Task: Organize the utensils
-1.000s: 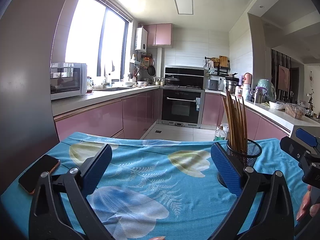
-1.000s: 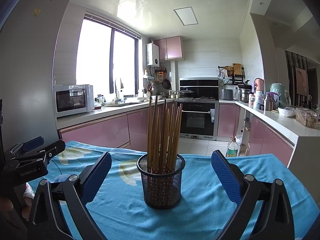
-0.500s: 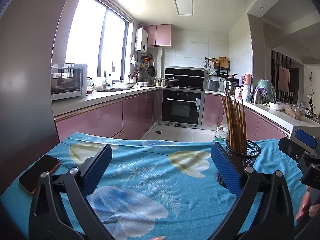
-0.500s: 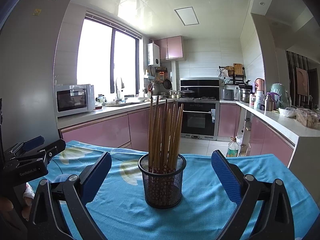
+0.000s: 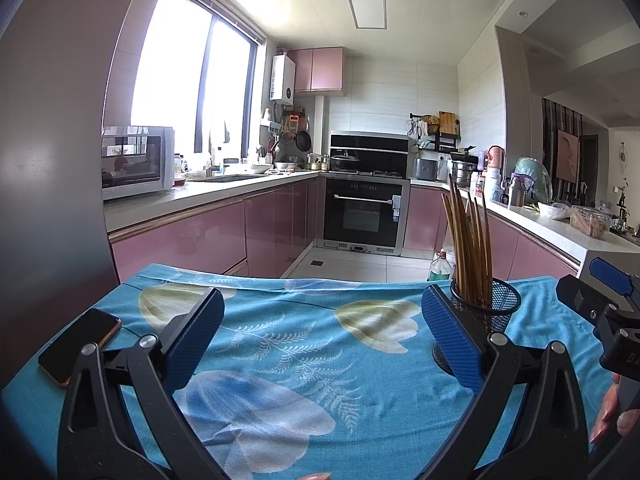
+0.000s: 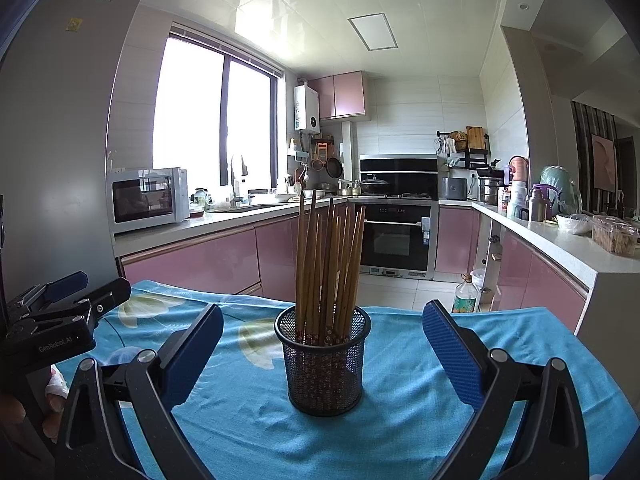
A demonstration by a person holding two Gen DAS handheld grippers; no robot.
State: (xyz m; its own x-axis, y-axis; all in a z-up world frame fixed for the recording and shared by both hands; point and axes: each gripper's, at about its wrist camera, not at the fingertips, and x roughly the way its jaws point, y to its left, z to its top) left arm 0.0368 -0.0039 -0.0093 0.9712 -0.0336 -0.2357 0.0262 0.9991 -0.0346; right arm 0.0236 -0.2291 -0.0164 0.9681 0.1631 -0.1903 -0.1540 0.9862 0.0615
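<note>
Hovering spread wide and empty, right hand-held gripper [image 6: 322,354] framing black wire-mesh cup [image 6: 323,360] of brown wooden chopsticks [image 6: 329,264] dead ahead, likely lining up a grasp; left hand-held gripper [image 5: 322,334] likewise apart over blue floral-clothed desk [image 5: 288,340].

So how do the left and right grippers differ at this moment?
The right gripper points straight at the mesh cup of chopsticks, which sits centred between its fingers. The left gripper faces bare tablecloth, with the cup off by its right finger and a phone to its left. Both are wide open and hold nothing.
</note>
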